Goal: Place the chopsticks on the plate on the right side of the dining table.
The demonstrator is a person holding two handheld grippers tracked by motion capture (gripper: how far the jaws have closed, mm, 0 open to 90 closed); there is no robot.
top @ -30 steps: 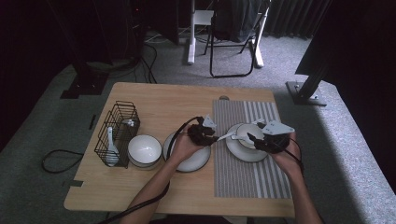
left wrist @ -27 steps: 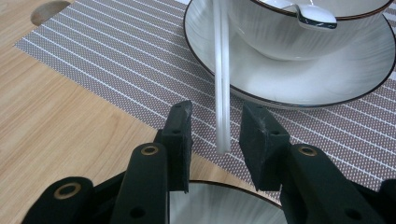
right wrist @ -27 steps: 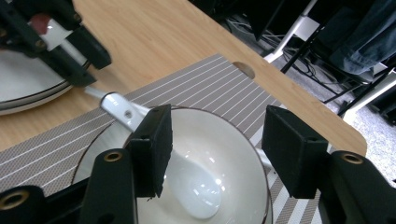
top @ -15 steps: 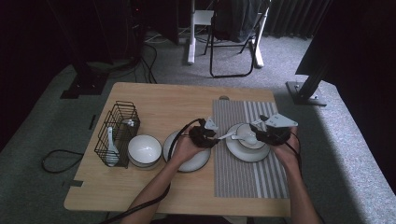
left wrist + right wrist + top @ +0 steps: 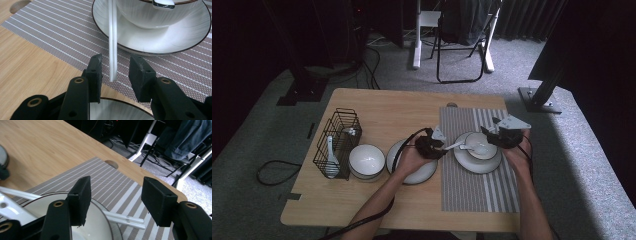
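Now we hover our grippers over the bowl [image 5: 482,145] on its plate [image 5: 473,164], mid-placemat [image 5: 477,192].
Left gripper [image 5: 113,72] spread around the white spoon handle [image 5: 112,45], not touching; right gripper [image 5: 113,200] just opened wider, empty; wire basket [image 5: 337,142] near the table's [image 5: 377,107] left edge.

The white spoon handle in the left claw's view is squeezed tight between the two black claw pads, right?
Not quite. In the left gripper view the white spoon handle does sit between the pads of the left claw, but they are not squeezing it: there is a gap on each side. The handle leads up to the bowl on its plate.
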